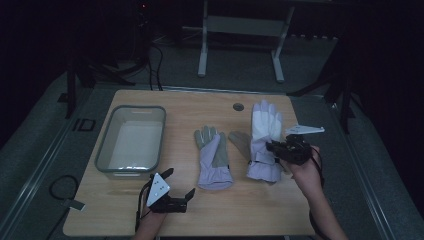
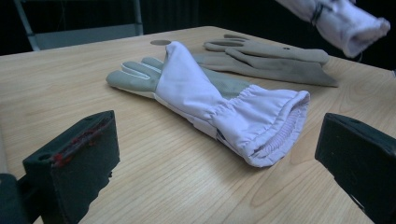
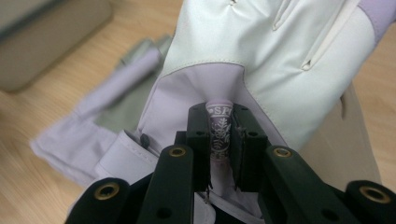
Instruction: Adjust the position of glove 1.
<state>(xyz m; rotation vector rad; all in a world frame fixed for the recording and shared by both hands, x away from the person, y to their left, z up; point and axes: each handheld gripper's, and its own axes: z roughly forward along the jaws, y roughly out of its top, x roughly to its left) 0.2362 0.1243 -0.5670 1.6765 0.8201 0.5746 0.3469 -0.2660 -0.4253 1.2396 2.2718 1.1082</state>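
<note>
The right gripper (image 1: 274, 147) has its jaws clenched on a printed tag at the cuff of a white-and-lilac glove (image 1: 265, 140), holding that glove lifted above the right side of the wooden table (image 1: 125, 210) — its fingers point toward the far edge. A second lilac glove (image 1: 214, 157) lies flat mid-table, cuff toward the person. The left gripper (image 1: 179, 186) hovers low near the front edge, jaws spread wide and empty — just right of a grey bin (image 1: 131, 140).
</note>
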